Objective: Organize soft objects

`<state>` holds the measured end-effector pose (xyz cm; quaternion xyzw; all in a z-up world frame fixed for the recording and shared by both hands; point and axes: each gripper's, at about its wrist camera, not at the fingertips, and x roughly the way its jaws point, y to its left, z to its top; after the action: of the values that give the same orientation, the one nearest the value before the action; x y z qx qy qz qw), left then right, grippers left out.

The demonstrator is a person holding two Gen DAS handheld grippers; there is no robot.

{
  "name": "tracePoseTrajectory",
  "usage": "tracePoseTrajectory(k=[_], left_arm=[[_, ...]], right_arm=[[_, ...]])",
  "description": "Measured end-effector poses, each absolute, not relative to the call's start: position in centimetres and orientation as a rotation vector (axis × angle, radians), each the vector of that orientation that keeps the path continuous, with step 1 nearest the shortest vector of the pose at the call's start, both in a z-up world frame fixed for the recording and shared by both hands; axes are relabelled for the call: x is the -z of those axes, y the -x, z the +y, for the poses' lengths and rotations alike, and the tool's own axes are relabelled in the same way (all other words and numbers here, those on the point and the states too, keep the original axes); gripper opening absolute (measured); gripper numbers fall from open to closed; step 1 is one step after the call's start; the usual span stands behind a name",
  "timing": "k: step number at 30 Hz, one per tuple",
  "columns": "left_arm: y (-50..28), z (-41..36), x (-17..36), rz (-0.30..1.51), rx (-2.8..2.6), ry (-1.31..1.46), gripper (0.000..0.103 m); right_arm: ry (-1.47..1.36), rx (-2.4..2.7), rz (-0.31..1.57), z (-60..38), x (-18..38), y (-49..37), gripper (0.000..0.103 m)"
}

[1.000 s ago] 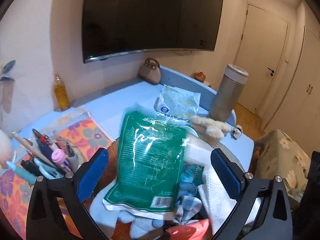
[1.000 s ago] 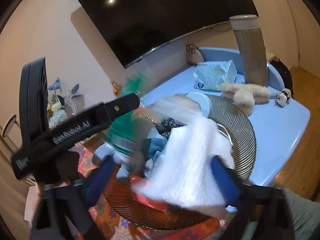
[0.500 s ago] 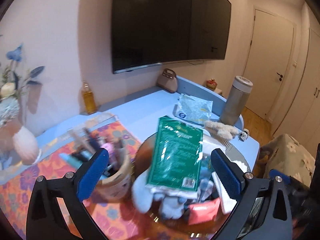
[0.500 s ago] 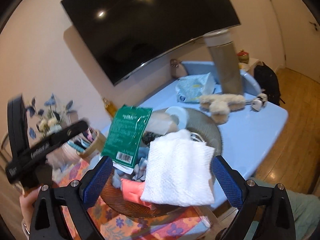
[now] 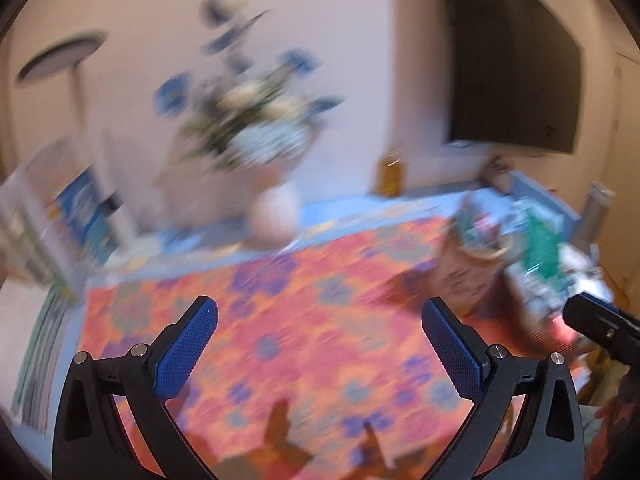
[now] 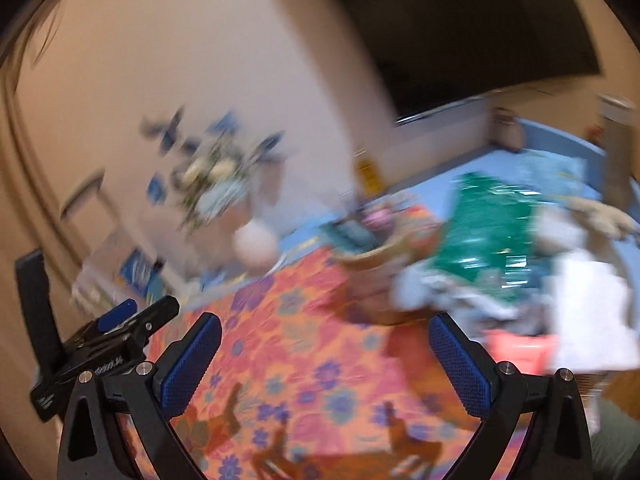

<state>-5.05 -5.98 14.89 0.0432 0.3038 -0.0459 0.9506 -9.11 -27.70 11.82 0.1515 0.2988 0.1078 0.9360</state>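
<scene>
Left gripper [image 5: 320, 344] and right gripper [image 6: 326, 354] hover over the floral mat [image 6: 280, 344], jaws spread wide, empty — green packet [image 6: 488, 220] and white towel [image 6: 588, 312] lie heaped in the basket [image 6: 592, 380] at right.

Clearly a home living room, going by the wall-mounted television [image 6: 480, 28], vase of flowers [image 5: 256, 136] and flowered orange cloth [image 5: 304, 320] on a blue table [image 6: 516, 164]

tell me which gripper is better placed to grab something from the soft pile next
Right, probably. The right gripper is open and empty, with the pile close by just past its right finger. The left gripper, also open and empty, faces the floral mat; the pile sits far off at its view's right edge.
</scene>
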Motion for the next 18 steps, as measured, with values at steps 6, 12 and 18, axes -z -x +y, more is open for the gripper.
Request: tracePoseTrajectory(k=[6,12,18], left_arm=[[3.3,0.5,-7.5,0.724,-0.069,0.011,0.102],[0.1,2.6,0.6,0.873,-0.064,0.152,0.102],[-1.2,0.3,1.1,0.879,-0.098,0.105,0.102]], right_arm=[[-0.14,-0.185,0.775,-19.1,-5.0,4.5,0.103],[-0.099,-0.083,0.873,-17.9,0.5,1.8,0.103],[-0.085,0.025,0.916,-19.5,2.8,-0.2,0.103]])
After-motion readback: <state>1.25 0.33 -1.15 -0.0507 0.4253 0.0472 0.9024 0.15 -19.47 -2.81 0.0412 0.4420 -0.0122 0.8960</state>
